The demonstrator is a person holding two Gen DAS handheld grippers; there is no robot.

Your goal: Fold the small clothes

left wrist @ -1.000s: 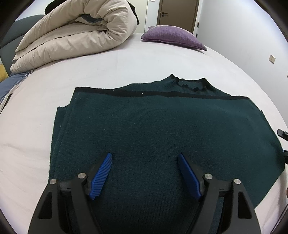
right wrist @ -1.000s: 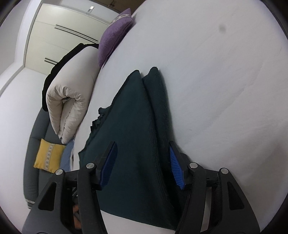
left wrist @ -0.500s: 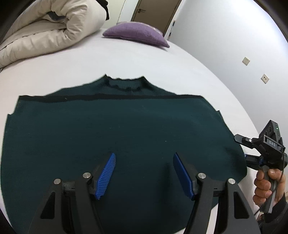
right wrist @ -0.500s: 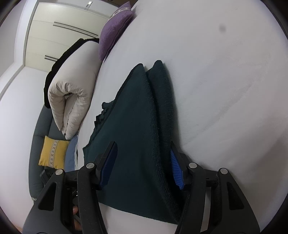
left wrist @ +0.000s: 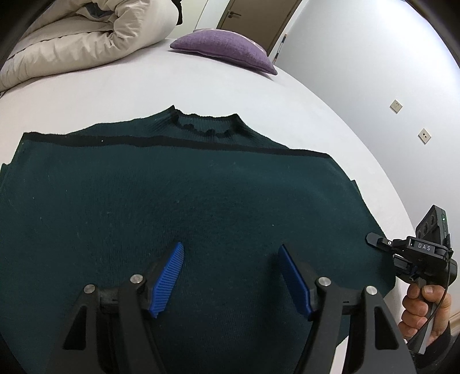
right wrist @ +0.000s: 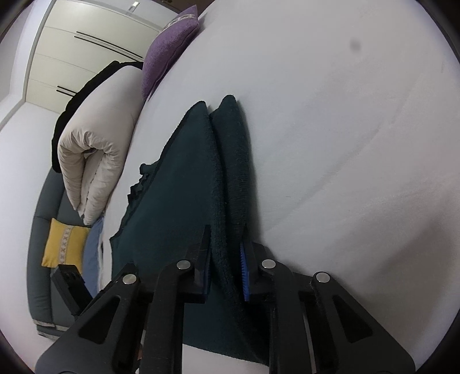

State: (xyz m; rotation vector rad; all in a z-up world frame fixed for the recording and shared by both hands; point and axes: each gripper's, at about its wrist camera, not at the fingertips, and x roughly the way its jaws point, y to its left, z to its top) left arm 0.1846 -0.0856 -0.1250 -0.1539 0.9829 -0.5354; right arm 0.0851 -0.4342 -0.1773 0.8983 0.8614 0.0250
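Sweater half-folded on bed; right edge pinch under way.
Sweater (left wrist: 184,201) flat on bed (left wrist: 302,95), hem already turned up toward collar, more folds left. Left gripper (left wrist: 230,276) hovers spread, empty. Right gripper (right wrist: 225,269), spread a second ago, is closing on the sweater's side edge.

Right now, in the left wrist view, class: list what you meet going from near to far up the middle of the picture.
Left claw → dark green sweater → its neckline → bare white bed sheet → purple pillow → door.
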